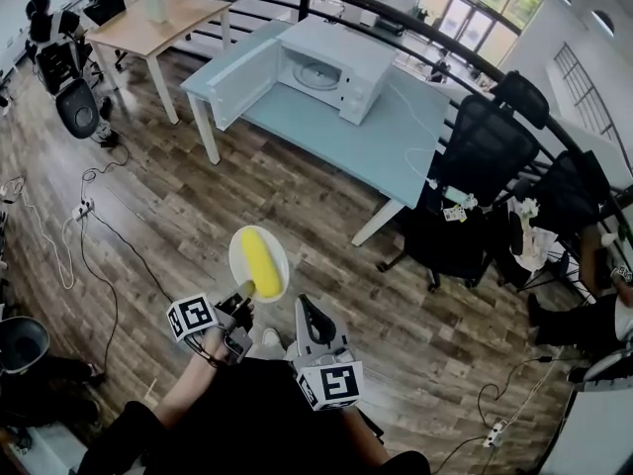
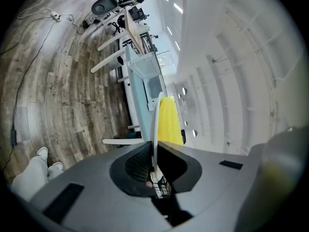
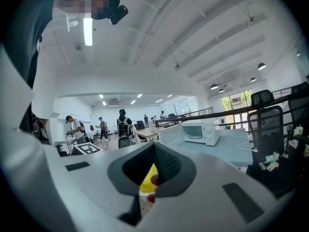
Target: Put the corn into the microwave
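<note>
The left claw [image 1: 240, 301] is clenched on the rim of a plate [image 1: 238, 255], and the corn [image 1: 261, 261] lies on it just ahead. The right claw [image 1: 310, 310], beside it, is closed and empty. The open microwave [image 1: 336, 62] stands far ahead on the table [image 1: 396, 151].

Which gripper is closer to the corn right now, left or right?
Left. The left gripper clamps the rim of the plate that carries the corn. The right gripper sits shut to the plate's right, apart from it.
</note>
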The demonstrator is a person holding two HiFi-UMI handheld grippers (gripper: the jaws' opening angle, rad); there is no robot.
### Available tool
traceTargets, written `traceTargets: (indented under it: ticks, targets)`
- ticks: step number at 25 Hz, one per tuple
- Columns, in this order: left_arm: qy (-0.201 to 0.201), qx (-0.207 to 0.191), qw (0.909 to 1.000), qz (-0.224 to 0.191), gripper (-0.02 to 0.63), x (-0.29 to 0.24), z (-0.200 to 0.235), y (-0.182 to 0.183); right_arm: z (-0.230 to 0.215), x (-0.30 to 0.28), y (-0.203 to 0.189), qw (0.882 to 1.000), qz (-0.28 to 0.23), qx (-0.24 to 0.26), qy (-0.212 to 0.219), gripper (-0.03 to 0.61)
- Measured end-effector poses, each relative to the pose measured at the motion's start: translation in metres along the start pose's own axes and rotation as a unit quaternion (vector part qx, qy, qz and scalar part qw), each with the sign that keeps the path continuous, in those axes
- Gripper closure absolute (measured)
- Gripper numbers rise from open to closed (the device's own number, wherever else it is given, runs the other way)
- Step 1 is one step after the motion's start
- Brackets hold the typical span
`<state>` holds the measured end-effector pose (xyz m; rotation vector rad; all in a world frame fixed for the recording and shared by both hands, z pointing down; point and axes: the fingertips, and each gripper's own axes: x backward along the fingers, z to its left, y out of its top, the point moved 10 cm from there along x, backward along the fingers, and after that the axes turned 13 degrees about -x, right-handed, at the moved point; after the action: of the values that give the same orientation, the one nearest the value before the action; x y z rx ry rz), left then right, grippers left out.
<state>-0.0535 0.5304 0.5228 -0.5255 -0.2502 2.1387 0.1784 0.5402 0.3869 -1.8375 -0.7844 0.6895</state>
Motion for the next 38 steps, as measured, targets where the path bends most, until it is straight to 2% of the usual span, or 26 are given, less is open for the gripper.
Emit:
traceTargets:
  ticks: [12, 26, 38]
  targets:
    - [-0.005, -0.006, 1.0, 0.005, 0.591, -0.001, 0.007, 0.022, 0.01, -0.023, 0.001, 1.0, -0.011, -0.003, -0.003, 0.569]
    - [-0.005, -0.011, 0.9999, 0.005, 0.591, -0.046, 0.016, 0.064, -0.022, -0.079, 0.007, 1.0, -0.014, -0.012, -0.001, 0.569]
    - [0.006, 0.001, 1.0, -0.003, 0.589, -0.089, 0.024, 0.103, -0.055, -0.135, 0.023, 1.0, -0.012, -0.016, 0.006, 0.569]
